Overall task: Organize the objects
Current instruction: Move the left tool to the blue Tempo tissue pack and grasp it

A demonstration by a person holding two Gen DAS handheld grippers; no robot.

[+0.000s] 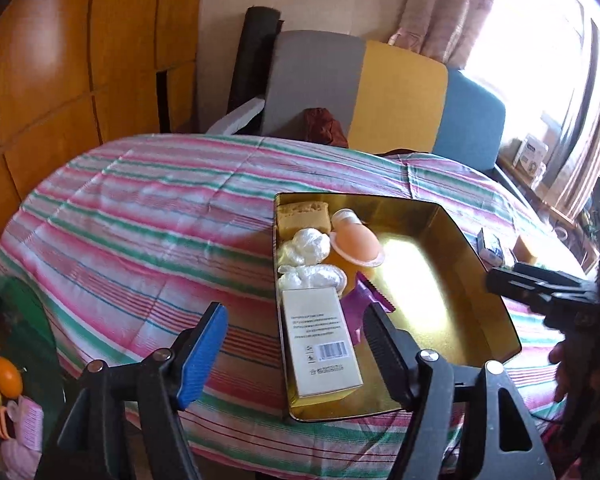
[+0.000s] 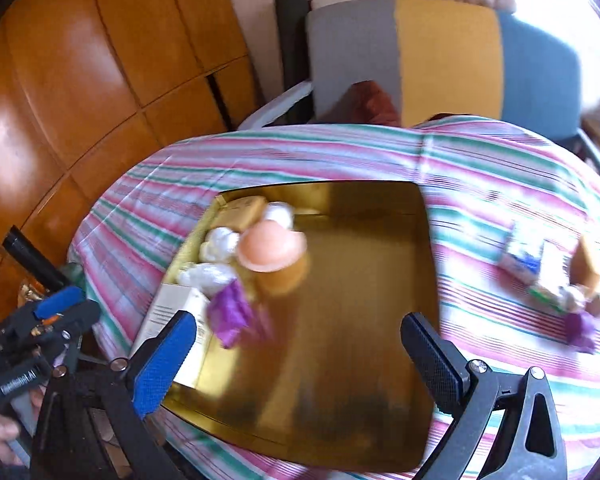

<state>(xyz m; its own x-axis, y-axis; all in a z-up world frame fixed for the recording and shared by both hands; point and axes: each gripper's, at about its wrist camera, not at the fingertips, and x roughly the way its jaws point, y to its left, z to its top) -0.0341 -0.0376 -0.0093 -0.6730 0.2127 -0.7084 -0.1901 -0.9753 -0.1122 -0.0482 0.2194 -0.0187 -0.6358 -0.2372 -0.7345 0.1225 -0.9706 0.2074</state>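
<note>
A gold tin tray [image 1: 452, 280] [image 2: 364, 320] lies on the striped table. Along its left side lie a white box with a barcode [image 1: 320, 344] [image 2: 172, 312], white plastic bundles [image 1: 308, 246] [image 2: 220, 242], a yellow sponge block [image 1: 304, 218], a peach-lidded orange cup [image 1: 356, 242] [image 2: 272, 250] and a purple wrapper [image 1: 364, 304] [image 2: 230, 314]. My left gripper [image 1: 296, 340] is open and empty over the tray's near left edge. My right gripper [image 2: 300, 356] is open and empty over the tray; it also shows in the left wrist view [image 1: 540, 292].
On the cloth right of the tray lie a blue-white carton [image 2: 528, 260] [image 1: 490, 246], a yellow block [image 2: 586, 264] and a purple wrapper [image 2: 580, 330]. A grey, yellow and blue chair [image 1: 380, 96] stands behind the table. Wooden cabinets [image 1: 60, 80] are left.
</note>
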